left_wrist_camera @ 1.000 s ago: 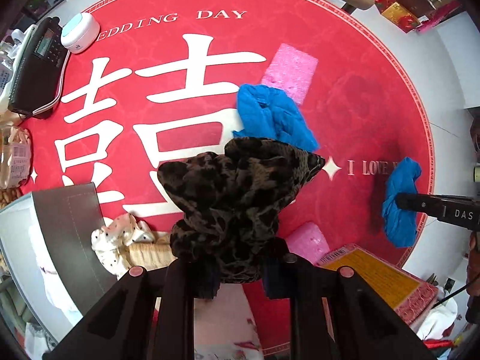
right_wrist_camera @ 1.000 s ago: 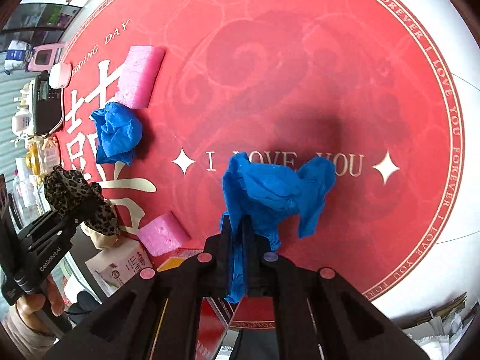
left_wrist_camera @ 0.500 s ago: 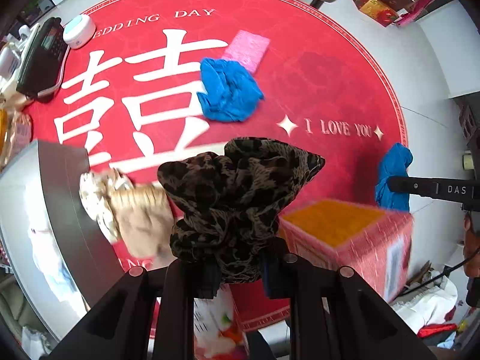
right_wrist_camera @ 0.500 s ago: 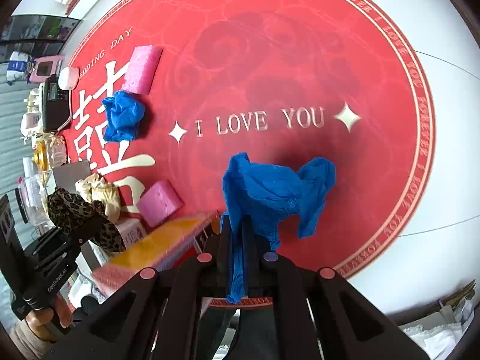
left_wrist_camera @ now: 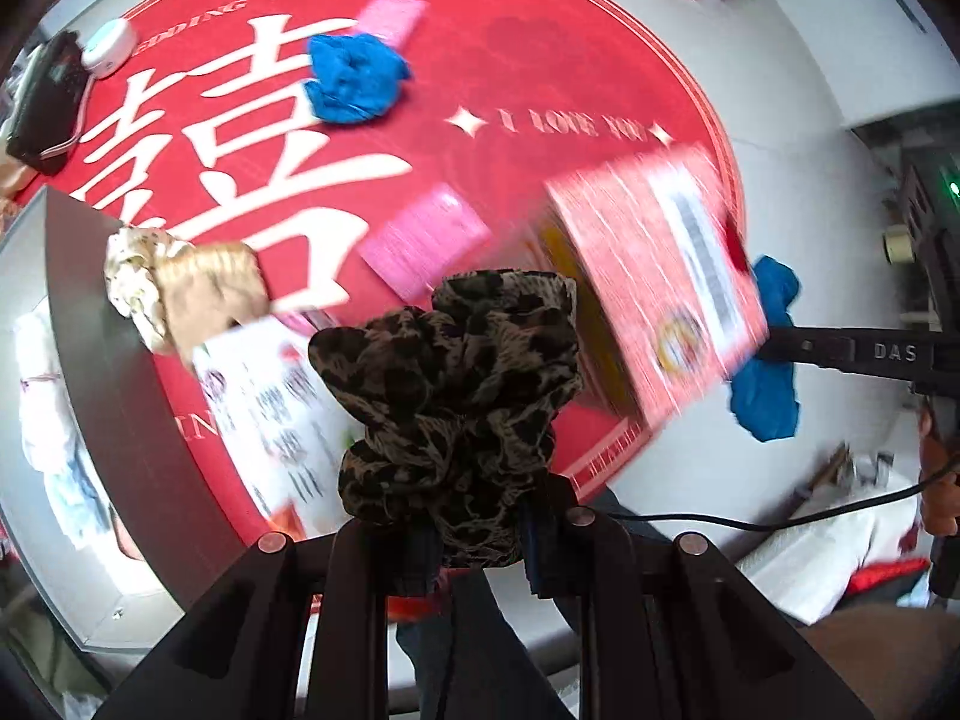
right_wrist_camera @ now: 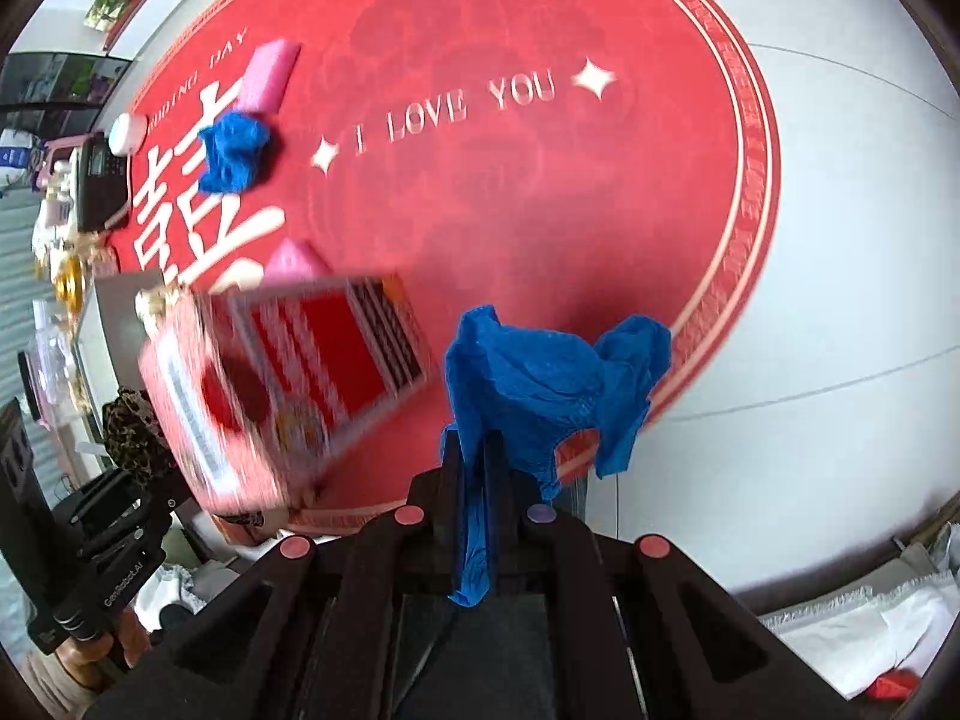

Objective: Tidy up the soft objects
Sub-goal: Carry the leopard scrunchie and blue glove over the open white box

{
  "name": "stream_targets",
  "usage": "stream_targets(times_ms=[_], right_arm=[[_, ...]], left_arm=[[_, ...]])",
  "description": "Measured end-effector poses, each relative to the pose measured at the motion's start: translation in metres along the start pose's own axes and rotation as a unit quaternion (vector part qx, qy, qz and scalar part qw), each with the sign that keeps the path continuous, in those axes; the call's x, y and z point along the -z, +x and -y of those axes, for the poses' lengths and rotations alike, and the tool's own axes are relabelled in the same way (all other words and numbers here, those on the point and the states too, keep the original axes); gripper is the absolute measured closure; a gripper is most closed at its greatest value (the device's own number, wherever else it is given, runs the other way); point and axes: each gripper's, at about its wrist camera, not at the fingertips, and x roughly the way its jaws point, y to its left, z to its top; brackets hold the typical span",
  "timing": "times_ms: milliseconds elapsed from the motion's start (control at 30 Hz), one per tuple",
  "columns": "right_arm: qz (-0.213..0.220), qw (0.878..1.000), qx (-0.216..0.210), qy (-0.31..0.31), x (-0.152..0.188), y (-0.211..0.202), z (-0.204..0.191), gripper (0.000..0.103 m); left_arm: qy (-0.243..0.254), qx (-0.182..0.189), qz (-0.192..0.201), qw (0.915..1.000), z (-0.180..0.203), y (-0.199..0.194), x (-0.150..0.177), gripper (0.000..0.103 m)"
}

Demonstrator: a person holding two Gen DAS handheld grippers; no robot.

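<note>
Now we carry the leopard scrunchie (left_wrist_camera: pixel 456 396) clamped in the left gripper (left_wrist_camera: pixel 474 534) and the blue cloth (right_wrist_camera: pixel 540 384) clamped in the right gripper (right_wrist_camera: pixel 477 510), and next we must lower both into the red box (left_wrist_camera: pixel 654 276).

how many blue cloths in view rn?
2. One blue cloth is pinched in the right gripper, off the mat; the other blue cloth lies crumpled on the red mat beside a pink sponge. The boxes may hide more.
</note>
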Motion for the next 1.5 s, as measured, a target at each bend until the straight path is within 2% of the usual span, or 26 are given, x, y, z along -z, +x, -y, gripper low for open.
stream_targets(times_ms=[200,400,467,600,700,800,967,1033,1133,1400,1500], right_arm=[[-0.01,1.0,0.012,-0.018,0.045,0.011,-0.013,0.098],[-0.014,0.998,0.028,-0.048,0.088,0.022,-0.034,0.098],[-0.019,0.997,0.035,-0.065,0.101,0.027,-0.043,0.098],[-0.045,0.991,0.049,-0.12,0.123,0.037,-0.066,0.098],[-0.057,0.979,0.065,-0.187,0.133,0.042,-0.09,0.098],[-0.081,0.966,0.053,-0.238,0.14,0.052,-0.111,0.098],[-0.113,0.933,0.051,-0.337,0.173,0.074,-0.15,0.098],[-0.121,0.924,0.044,-0.36,0.184,0.078,-0.161,0.098],[-0.125,0.904,0.045,-0.407,0.196,0.082,-0.184,0.098],[-0.121,0.87,0.038,-0.476,0.203,0.072,-0.229,0.098],[-0.117,0.862,0.039,-0.491,0.205,0.063,-0.243,0.098]], left_arm=[[0.036,0.008,-0.005,0.9993,0.013,0.001,0.033,0.082],[0.057,0.011,0.002,0.9983,0.007,-0.002,0.074,0.082],[0.055,0.004,-0.001,0.9985,0.003,-0.002,0.089,0.082],[0.016,0.004,0.006,0.9998,-0.011,-0.005,0.117,0.082],[-0.034,0.001,0.021,0.9992,-0.025,-0.009,0.136,0.082],[-0.093,-0.012,0.033,0.9951,-0.04,-0.008,0.153,0.082],[-0.18,-0.024,0.043,0.9825,-0.061,-0.007,0.191,0.082],[-0.201,-0.028,0.047,0.9781,-0.069,-0.012,0.204,0.082],[-0.234,-0.031,0.06,0.9699,-0.081,-0.019,0.221,0.082],[-0.294,-0.034,0.102,0.9499,-0.115,-0.04,0.241,0.082],[-0.304,-0.037,0.116,0.9448,-0.126,-0.051,0.242,0.082]])
